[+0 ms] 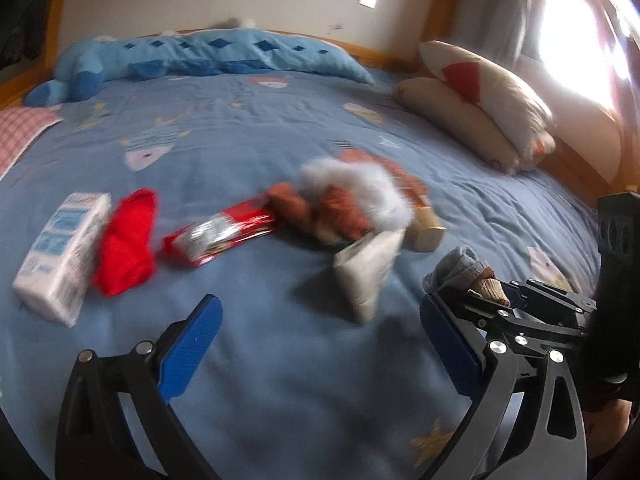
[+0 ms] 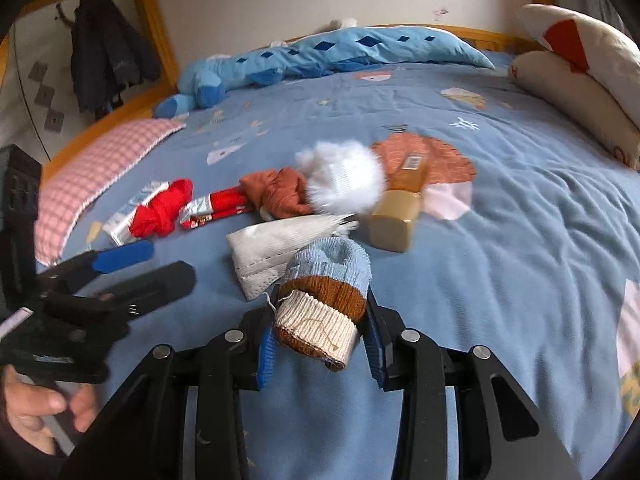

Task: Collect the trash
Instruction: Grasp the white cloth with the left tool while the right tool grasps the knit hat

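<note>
My left gripper [image 1: 320, 344] is open and empty, low over the blue bedspread [image 1: 280, 380], short of a white face mask [image 1: 368, 272]. My right gripper [image 2: 320, 344] is shut on a rolled blue, brown and cream sock [image 2: 324, 300]; it also shows at the right of the left wrist view [image 1: 464, 276]. On the bed lie a white milk carton [image 1: 60, 256], a red sock [image 1: 128, 240], a red snack wrapper [image 1: 220, 236], a rust-brown sock [image 1: 320, 212], a fluffy white item [image 1: 360, 184] and a tan carton [image 1: 428, 228]. The mask [image 2: 276, 248] lies just beyond my right gripper.
A blue plush toy [image 1: 200, 52] lies along the far edge. Two cream pillows [image 1: 480, 108] are stacked at the right. A pink checked pillow [image 2: 92, 176] lies at the left. The wooden bed frame [image 2: 156, 20] rings the mattress. My left gripper shows in the right wrist view [image 2: 132, 272].
</note>
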A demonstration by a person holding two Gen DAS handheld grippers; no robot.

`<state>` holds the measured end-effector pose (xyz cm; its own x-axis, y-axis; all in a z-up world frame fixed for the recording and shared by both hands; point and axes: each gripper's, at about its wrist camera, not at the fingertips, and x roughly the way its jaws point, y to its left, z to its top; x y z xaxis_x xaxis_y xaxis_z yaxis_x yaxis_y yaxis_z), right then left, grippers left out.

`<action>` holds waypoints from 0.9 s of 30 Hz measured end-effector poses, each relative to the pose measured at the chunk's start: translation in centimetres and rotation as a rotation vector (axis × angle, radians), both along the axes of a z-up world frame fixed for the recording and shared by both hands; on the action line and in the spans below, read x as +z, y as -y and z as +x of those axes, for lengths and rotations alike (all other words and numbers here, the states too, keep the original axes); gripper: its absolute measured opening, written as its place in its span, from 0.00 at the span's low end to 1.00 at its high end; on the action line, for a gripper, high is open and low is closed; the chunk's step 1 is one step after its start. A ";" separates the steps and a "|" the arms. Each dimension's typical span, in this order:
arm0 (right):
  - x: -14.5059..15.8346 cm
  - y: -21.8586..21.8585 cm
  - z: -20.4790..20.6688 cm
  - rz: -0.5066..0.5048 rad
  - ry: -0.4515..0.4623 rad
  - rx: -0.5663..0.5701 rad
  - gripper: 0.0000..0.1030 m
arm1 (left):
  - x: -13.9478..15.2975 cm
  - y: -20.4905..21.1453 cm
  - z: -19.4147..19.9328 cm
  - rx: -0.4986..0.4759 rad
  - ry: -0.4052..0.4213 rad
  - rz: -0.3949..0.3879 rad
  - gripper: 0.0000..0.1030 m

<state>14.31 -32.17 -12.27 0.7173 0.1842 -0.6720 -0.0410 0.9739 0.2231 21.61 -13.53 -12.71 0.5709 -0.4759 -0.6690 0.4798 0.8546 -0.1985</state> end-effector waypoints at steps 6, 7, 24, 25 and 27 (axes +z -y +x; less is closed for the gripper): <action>0.9 3.3 -1.0 0.057 0.046 -0.073 0.35 | -1.3 3.7 1.9 -0.065 -0.062 -0.006 0.72; 0.9 3.6 -1.0 0.065 0.046 -0.080 0.35 | -1.9 4.5 2.5 -0.066 -0.073 0.020 0.69; 1.2 2.6 -1.5 0.100 0.060 -0.016 0.35 | -1.0 2.8 -0.1 -0.011 -0.080 -0.029 0.17; 1.4 2.4 -1.6 0.095 0.066 -0.014 0.35 | -0.7 2.6 -0.9 -0.010 -0.076 -0.030 0.17; 2.0 2.0 -2.2 0.108 0.084 0.002 0.35 | -0.1 2.3 -2.0 -0.017 -0.073 -0.042 0.17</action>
